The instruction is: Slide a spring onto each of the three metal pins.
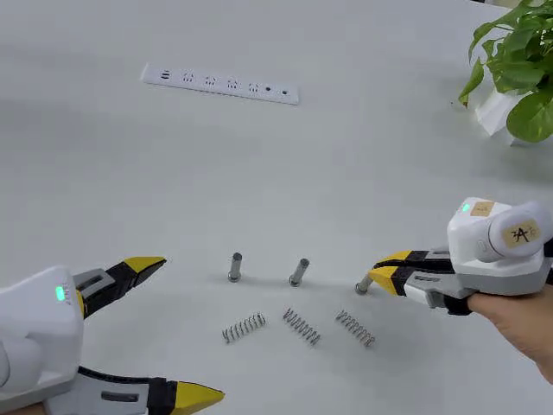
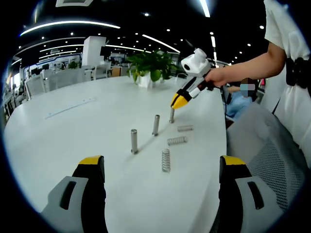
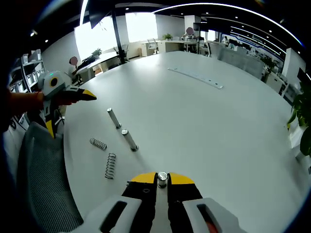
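Note:
Three short metal pins stand in a row on the white table: left pin (image 1: 235, 266), middle pin (image 1: 299, 271), right pin (image 1: 364, 284). In front of them lie three springs (image 1: 244, 327), (image 1: 301, 326), (image 1: 355, 328). My right gripper (image 1: 380, 275) comes in from the right and is shut on the right pin (image 3: 162, 178), whose top shows between its yellow tips. My left gripper (image 1: 190, 328) is wide open at the lower left, short of the springs, holding nothing. In the left gripper view the nearest spring (image 2: 165, 159) lies ahead between its jaws.
A white power strip (image 1: 220, 84) lies flat at the far side of the table. A potted plant (image 1: 518, 60) stands at the back right corner. A mesh office chair (image 3: 43, 184) is beside the table edge.

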Available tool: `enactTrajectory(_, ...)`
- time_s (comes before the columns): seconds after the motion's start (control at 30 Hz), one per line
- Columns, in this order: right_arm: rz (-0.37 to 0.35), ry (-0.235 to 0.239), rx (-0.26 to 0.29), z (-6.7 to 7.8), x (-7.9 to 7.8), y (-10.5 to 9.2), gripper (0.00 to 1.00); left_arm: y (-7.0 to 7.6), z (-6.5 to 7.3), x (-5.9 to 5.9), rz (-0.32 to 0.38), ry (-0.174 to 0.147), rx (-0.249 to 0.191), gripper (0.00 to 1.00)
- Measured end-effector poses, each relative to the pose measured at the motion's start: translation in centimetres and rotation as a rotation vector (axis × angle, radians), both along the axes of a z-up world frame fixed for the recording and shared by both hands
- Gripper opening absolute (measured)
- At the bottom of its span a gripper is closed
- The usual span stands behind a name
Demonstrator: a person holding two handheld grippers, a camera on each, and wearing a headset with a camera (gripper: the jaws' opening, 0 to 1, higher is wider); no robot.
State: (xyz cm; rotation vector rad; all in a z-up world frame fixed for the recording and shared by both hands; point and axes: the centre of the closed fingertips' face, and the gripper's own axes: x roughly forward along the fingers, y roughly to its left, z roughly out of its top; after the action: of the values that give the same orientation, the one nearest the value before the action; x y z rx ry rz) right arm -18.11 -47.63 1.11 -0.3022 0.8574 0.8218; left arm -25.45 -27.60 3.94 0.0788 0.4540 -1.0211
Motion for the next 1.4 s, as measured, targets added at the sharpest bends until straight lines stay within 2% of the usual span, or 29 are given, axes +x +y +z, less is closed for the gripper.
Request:
enactTrajectory(0.77, 0.011, -0.049, 0.009, 0.03, -0.04, 0.44, 0.05, -0.07, 0.06, -0.03, -0.001, -0.001, -0.003, 0.97)
enactTrajectory(0.87, 0.012, -0.052, 0.006, 0.01, 0.02, 0.37, 0.05, -0.07, 0.04, -0.04, -0.002, -0.001, -0.002, 0.97)
enactTrajectory(0.9, 0.008, -0.052, 0.025, 0.19, 0.08, 0.6, 0.05, -0.08, 0.04, -0.04, -0.002, -0.001, -0.002, 0.97)
enactTrajectory(1.4, 0.015, -0.058, 0.02, 0.24, -0.06, 0.65, 0.05, -0.21, 0.16, -0.05, 0.001, -0.001, -0.006, 0.97)
